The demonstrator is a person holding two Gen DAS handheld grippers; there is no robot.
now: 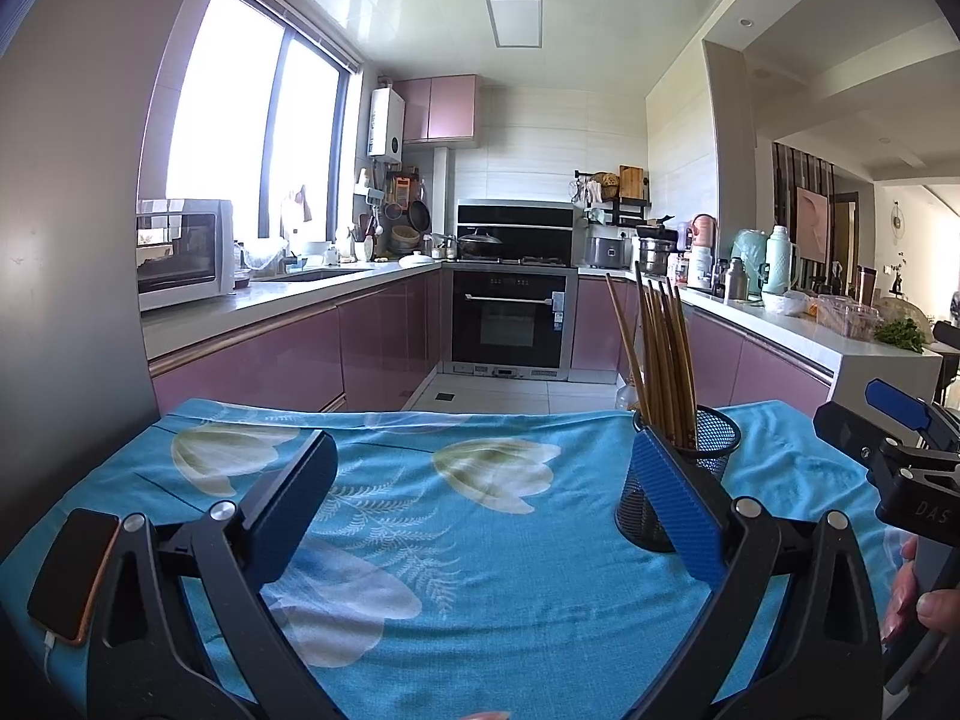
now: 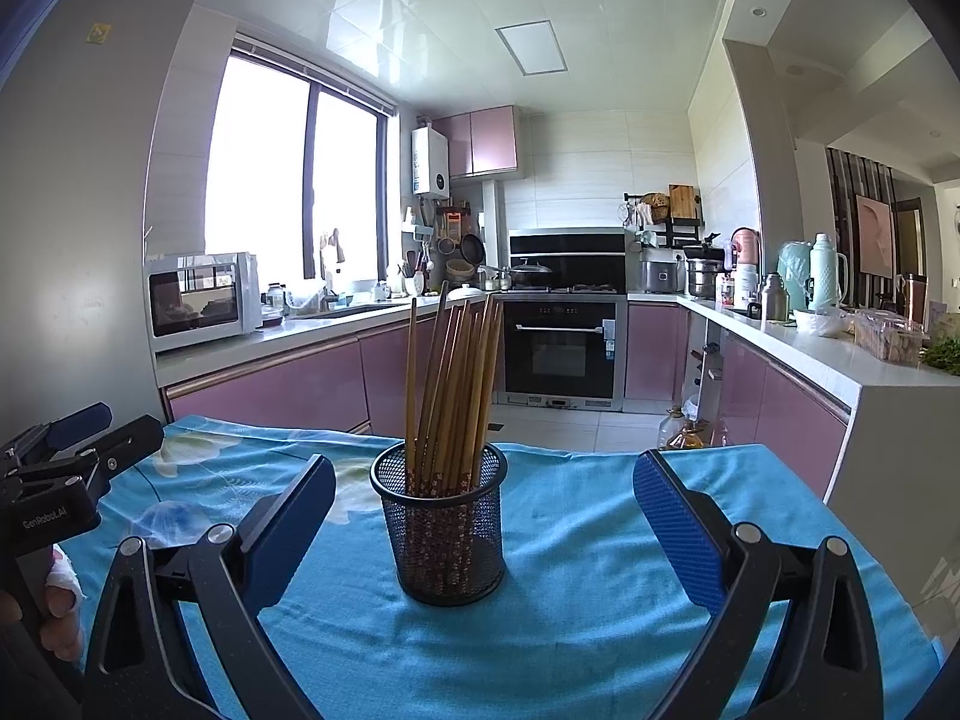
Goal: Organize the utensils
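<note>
— What have you got in front of you?

— A black mesh cup [image 2: 447,531] full of chopsticks [image 2: 453,384], standing upright on the tabletop, which is covered by a blue cloth [image 2: 570,618] printed with pale flowers. From my right wrist view the cup sits about midway between the side edges, a little back from the near edge.

— How do the chopsticks look?

— Brown wood, long and thin, bunched together and fanning out a bit at the top. One leans off to the left, apart from the rest. The lower ends, seen through the mesh, carry a small light flower pattern. All of them are in the cup.

— And your grippers?

— My right gripper [image 2: 483,516] is spread wide, blue pads on either side of the cup with clear space both ways — it has hold of nothing. My left gripper [image 1: 483,495] is just as wide and bare too. In its view the cup [image 1: 684,474] stands behind the right pad [image 1: 675,495], toward the far right corner, with the chopsticks [image 1: 663,354] rising above it.

— Anything else on the tabletop?

— A phone [image 1: 75,576] with a cable plugged in, lying by the left edge near the left gripper.
</note>
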